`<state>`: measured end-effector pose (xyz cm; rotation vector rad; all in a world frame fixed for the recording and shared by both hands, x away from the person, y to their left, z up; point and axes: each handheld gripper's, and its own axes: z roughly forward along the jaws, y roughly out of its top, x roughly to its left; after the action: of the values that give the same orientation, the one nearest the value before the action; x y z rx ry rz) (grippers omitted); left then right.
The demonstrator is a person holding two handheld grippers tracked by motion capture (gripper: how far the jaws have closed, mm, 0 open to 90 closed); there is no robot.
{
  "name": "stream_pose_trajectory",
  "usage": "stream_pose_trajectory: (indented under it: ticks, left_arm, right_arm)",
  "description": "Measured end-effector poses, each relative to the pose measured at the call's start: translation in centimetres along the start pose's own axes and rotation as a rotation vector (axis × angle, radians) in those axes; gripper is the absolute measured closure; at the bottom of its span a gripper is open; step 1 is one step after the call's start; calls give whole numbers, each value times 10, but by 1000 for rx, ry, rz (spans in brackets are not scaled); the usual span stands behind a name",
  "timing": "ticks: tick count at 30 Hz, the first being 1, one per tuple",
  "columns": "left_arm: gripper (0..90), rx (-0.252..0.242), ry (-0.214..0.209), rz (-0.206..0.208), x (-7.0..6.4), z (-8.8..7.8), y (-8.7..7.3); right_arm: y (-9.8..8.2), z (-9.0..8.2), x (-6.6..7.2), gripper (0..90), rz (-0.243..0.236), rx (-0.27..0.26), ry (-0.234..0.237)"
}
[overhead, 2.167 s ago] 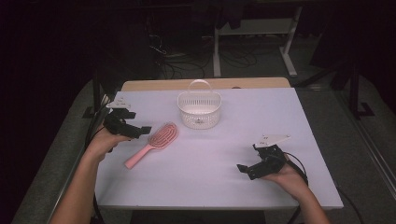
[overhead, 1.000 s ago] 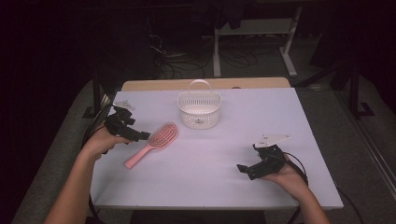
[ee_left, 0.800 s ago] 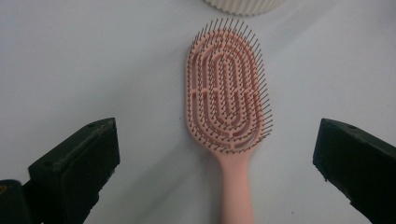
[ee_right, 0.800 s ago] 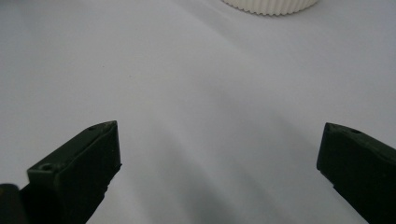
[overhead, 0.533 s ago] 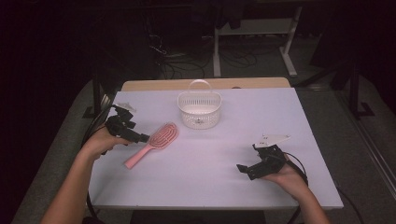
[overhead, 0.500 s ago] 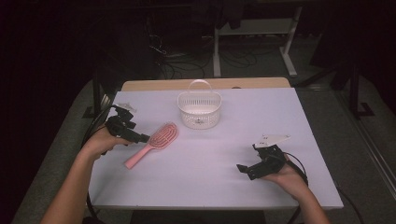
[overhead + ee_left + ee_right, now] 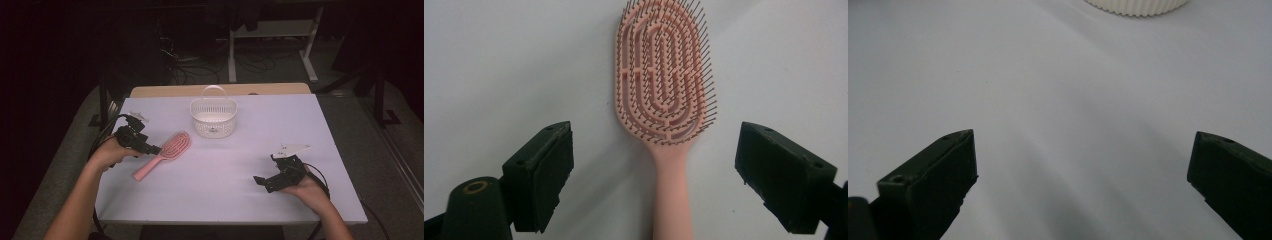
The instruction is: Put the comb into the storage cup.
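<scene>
The left gripper (image 7: 659, 165) has just been closing astride the pink plastic hairbrush (image 7: 664, 100) without gripping it yet; lifting remains; the right gripper (image 7: 1083, 165) rests released.

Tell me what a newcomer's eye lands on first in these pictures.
The pink hairbrush stands out first, lying bristles up on the white table at its left side. The left gripper straddles its handle, its jaws having just been closing but not yet touching it. Next comes the white basket at the far middle, and the right gripper resting open near the right front.
</scene>
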<state>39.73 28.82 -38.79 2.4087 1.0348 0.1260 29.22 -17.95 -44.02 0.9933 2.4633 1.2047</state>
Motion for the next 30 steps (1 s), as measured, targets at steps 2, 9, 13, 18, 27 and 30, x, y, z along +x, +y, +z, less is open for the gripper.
stream_pose_trajectory:
  ticks: [2, 9, 13, 18, 27, 30]
  left_arm:
    - [174, 6, -2, 0, 0, 1, 0]
    - [200, 28, -7, 4, -2, 4, 0]
    - [213, 45, -9, 8, -3, 7, 0]
    - [228, 68, -19, 9, -4, 10, 0]
    - [244, 107, -25, 16, -7, 17, -1]
    - [246, 123, -23, 17, -7, 20, -1]
  right_arm:
    - [0, 0, 0, 0, -1, 1, 0]
    - [0, 0, 0, 0, 0, -1, -1]
    - [0, 0, 0, 0, 1, -2, -1]
    - [0, 0, 0, 0, 1, -2, -2]
    - [0, 0, 0, 0, 1, -2, -1]
    - [0, 0, 0, 0, 2, -2, -2]
